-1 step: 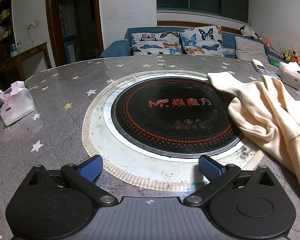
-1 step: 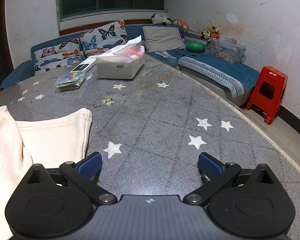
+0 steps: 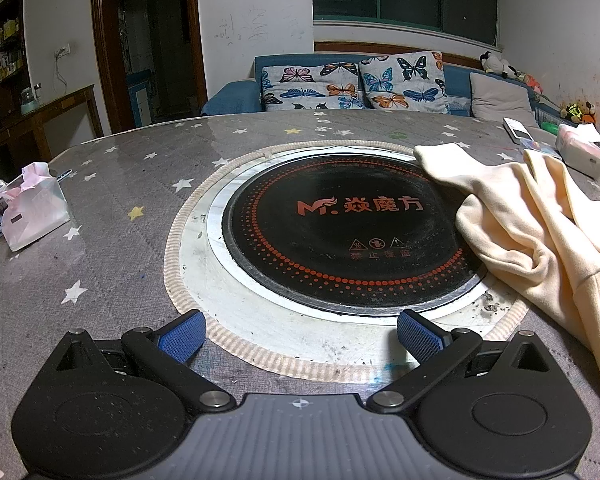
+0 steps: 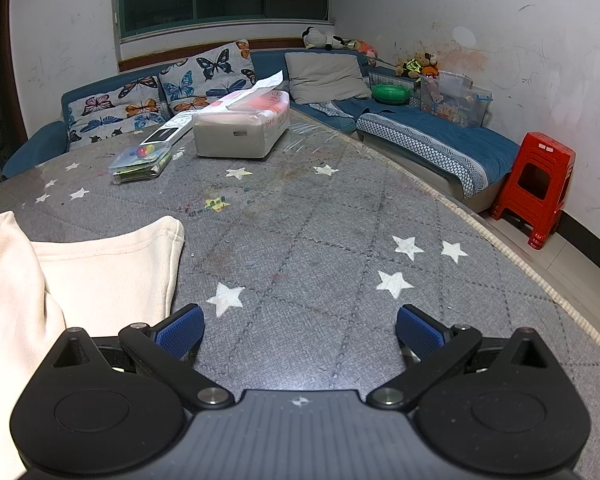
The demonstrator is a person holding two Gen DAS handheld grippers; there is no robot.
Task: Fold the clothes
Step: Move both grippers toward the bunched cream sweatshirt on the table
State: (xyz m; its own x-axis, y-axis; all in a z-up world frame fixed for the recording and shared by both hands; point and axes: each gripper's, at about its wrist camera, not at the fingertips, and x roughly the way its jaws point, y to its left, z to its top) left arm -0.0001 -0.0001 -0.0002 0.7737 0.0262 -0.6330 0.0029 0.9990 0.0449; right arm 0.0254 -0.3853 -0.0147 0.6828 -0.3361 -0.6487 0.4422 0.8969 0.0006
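A cream garment (image 3: 540,240) lies crumpled on the grey star-patterned tablecloth (image 3: 112,280), at the right of the left wrist view, with one edge draped over the rim of the black round hob (image 3: 348,232). My left gripper (image 3: 300,336) is open above the near rim of the hob, left of the garment, with nothing between its blue pads. In the right wrist view the same garment (image 4: 100,272) lies at the left, its hem flat on the cloth. My right gripper (image 4: 299,330) is open over bare cloth, its left pad (image 4: 180,330) close beside the garment's edge.
A pink tissue pack (image 3: 32,216) sits at the table's left. A large tissue pack (image 4: 244,128), a white remote (image 4: 168,130) and a clear plastic case (image 4: 140,160) stand at the far side. The table's rim (image 4: 540,280) curves past on the right, beyond it a red stool (image 4: 536,184) and a blue sofa (image 4: 440,136).
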